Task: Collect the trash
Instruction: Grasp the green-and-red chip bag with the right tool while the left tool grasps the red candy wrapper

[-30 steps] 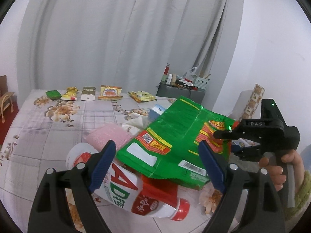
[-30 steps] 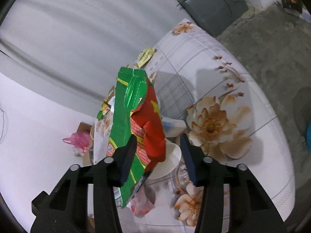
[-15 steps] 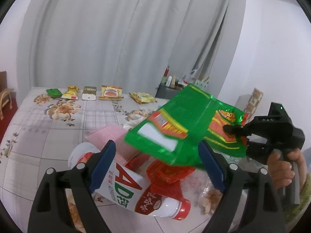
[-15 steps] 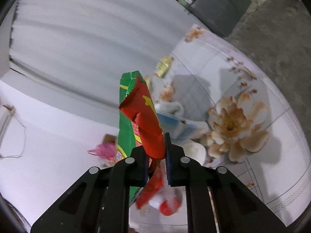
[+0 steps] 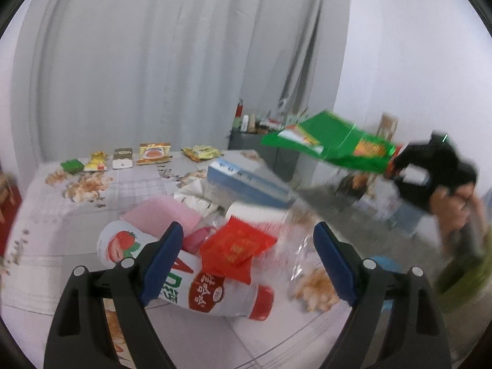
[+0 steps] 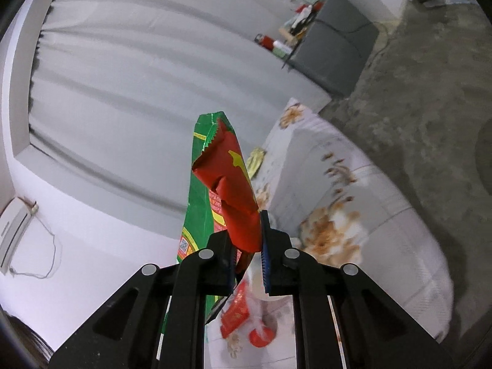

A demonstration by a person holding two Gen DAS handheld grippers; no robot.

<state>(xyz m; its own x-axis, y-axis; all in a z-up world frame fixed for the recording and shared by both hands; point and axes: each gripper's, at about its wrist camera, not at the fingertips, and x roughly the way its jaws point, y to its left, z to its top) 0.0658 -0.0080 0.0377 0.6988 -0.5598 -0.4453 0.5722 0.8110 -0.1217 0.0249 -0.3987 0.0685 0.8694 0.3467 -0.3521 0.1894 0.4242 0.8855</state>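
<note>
The right gripper [image 6: 247, 243] has its jaws squeezed tight on a big green and red snack bag [image 6: 226, 190], and the bag sticks up from the pads into the air. From the left camera, the same bag [image 5: 332, 149] hangs flat in the air off to the right, past the edge of the bed [image 5: 46, 212], and a hand [image 5: 452, 206] holds that gripper's black handle. The left gripper [image 5: 249, 264] has its blue jaws wide apart with nothing pinched between them. It hovers just over a pile of trash on the flowery bed cover. In the pile there is a white bottle [image 5: 184, 283] with a strawberry picture and a red cap, lying on its side. A small red wrapper [image 5: 236, 249] sits on top of the bottle. Next to it is some clear plastic [image 5: 295, 255], a pink cloth [image 5: 163, 218], a white paper roll [image 5: 255, 215] and a blue and white box [image 5: 246, 181]. Far back on the bed, five small snack packets [image 5: 153, 153] lie in a row by the grey curtain [image 5: 153, 61]. A grey cabinet [image 6: 335, 52] with little bottles on top stands beside the bed. The picture is a bit blurry on the right side.
</note>
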